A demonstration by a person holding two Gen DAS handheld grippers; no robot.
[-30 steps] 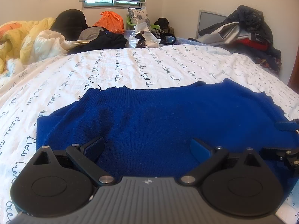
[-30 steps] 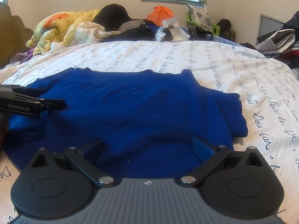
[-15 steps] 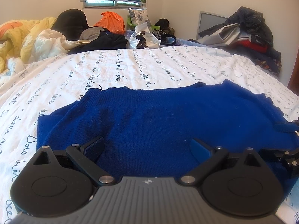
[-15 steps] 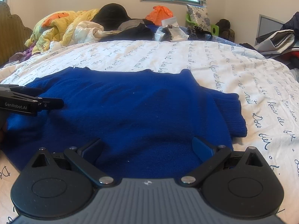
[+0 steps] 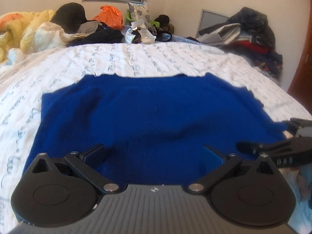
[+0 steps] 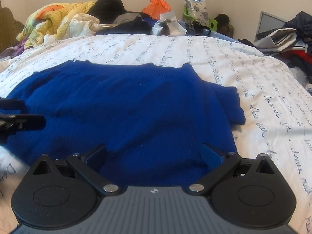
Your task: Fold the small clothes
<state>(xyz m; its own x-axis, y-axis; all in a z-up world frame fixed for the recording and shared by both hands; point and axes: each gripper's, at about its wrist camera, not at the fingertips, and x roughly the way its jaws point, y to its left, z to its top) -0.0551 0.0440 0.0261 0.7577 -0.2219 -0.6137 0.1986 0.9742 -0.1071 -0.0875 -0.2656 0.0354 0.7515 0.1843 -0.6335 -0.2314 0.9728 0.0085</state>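
A blue knit sweater lies spread flat on a white bedsheet printed with script, its neckline at the far side. My left gripper is open, low over the near hem on the sweater's left half. My right gripper is also open, over the near hem on the right half of the sweater. A short sleeve sticks out to the right. Each gripper shows at the edge of the other's view: the right gripper and the left gripper. Neither grips any fabric.
Along the bed's far side lie a yellow quilt, dark clothes, an orange bag and crumpled wrappers. A heap of clothes rises at the far right, and a brown door stands at the right edge. Bare sheet lies right of the sweater.
Both views have shifted a little, so the sweater sits higher in frame, and the left view is motion-blurred. The right gripper looks closer in the left view. Both stay open.
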